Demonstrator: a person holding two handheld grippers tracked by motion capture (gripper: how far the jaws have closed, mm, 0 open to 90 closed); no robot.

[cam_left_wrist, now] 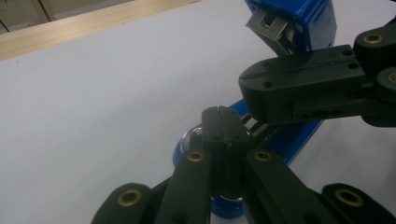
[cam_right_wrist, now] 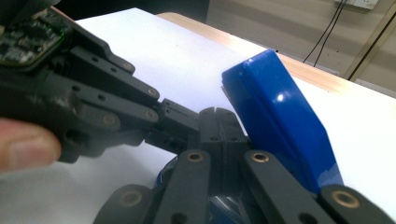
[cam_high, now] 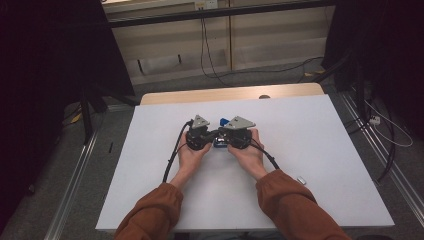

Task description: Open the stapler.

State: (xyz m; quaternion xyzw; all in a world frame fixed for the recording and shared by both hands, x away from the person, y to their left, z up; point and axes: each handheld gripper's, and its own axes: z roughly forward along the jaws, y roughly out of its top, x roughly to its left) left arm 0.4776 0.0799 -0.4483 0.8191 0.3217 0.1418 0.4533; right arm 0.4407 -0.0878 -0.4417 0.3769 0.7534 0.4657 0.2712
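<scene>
High view shows a person leaning over a white table (cam_high: 320,165), both hands drawn together near its middle, with the left gripper (cam_high: 214,135) and the right gripper (cam_high: 219,134) meeting tip to tip over a blue stapler (cam_high: 223,121). From the left gripper view, that tool's jaws are pressed together, their tips down among the stapler's metal innards (cam_left_wrist: 250,126) between its base and its raised blue top (cam_left_wrist: 299,18), though I cannot tell whether they pinch anything there. The right gripper view shows its jaws closed too, just beside the lifted top (cam_right_wrist: 280,126). It looks like work inside the open stapler. To do it well, I'd say keep one tool steadying the base, make small moves with the other, and avoid knocking the top down.
</scene>
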